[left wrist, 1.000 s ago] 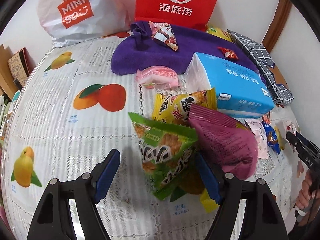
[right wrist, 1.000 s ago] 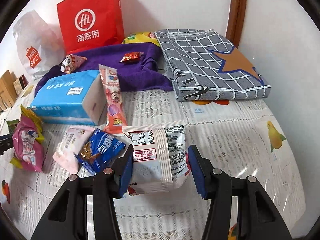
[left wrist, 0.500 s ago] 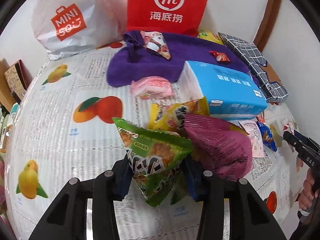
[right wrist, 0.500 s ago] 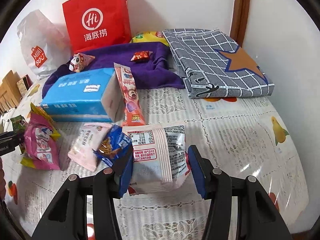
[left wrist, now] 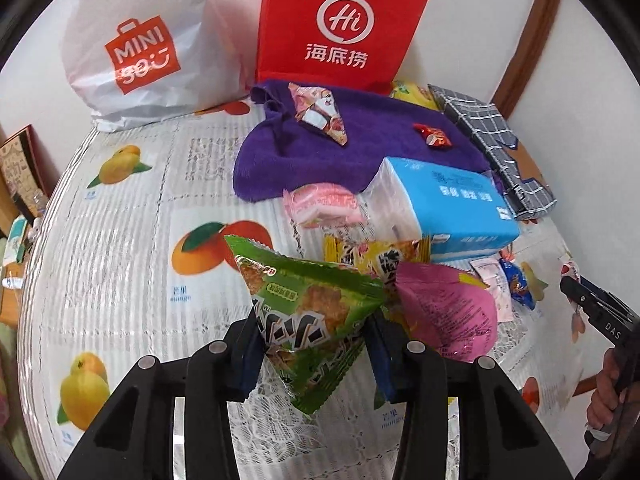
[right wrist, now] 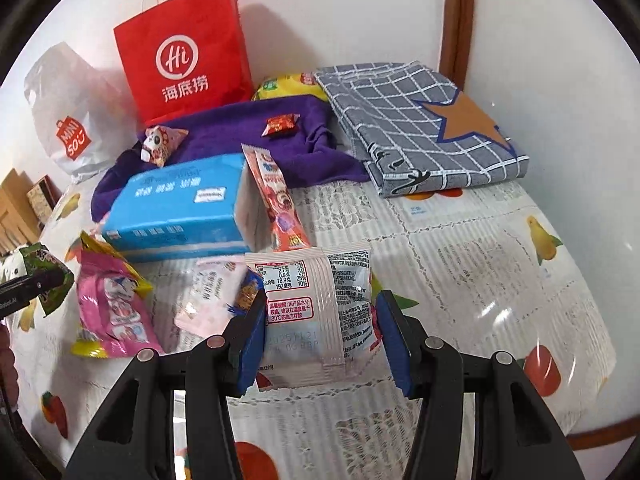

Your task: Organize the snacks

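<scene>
While the left tongs (left wrist: 312, 350) pinch a green snack bag (left wrist: 308, 312); the right tongs (right wrist: 320, 338) pinch a white packet (right wrist: 316, 312).

Red paper bag (left wrist: 340, 28) upright against wall, white plastic bag (left wrist: 148, 44) beside it; purple towel (left wrist: 360, 148) before them; blue tissue pack (right wrist: 180, 208) touching towel; folded grey checked cloth (right wrist: 420, 128) at right.

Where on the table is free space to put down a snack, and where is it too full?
Free: the tablecloth left of the purple towel, in front of the white Miniso bag; also the cloth in front of the grey checked fabric. Crowded: beside the blue tissue pack, around the pink snack bag.
</scene>
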Tool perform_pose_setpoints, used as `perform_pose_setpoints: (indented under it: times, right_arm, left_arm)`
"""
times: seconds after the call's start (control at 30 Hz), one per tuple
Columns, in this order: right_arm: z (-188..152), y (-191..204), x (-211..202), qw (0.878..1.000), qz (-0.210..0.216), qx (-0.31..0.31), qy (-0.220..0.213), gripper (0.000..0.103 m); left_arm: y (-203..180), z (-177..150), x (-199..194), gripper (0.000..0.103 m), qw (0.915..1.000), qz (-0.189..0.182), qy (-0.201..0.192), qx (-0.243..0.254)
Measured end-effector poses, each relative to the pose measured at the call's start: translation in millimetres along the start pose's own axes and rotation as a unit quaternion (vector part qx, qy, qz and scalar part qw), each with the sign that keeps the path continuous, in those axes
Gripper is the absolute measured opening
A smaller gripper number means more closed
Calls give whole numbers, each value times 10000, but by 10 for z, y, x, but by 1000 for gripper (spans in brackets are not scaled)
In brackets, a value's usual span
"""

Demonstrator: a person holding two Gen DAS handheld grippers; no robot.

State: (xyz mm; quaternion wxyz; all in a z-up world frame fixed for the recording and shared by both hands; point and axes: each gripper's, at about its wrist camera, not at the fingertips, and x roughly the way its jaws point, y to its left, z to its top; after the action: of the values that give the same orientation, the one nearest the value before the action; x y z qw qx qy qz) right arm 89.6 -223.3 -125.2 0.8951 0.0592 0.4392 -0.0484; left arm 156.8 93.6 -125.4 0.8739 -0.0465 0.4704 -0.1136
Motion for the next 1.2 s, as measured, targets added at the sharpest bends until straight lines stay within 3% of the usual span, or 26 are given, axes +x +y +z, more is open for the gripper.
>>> perform_pose_setpoints:
  times: [0.5, 0.67, 1.2]
  right_arm:
    - [57, 350, -211, 9999, -91, 25, -83, 52]
    - [48, 387, -285, 9995, -87, -45, -310, 52]
    - [184, 267, -454, 9991, 181, -289, -265, 52]
  left_arm:
    - [29, 167, -123, 43, 9987, -430, 115, 262]
    - [-72, 176, -208, 43, 9986, -343, 38, 403]
    - [-565, 182, -780, 43, 9983, -49, -509, 291]
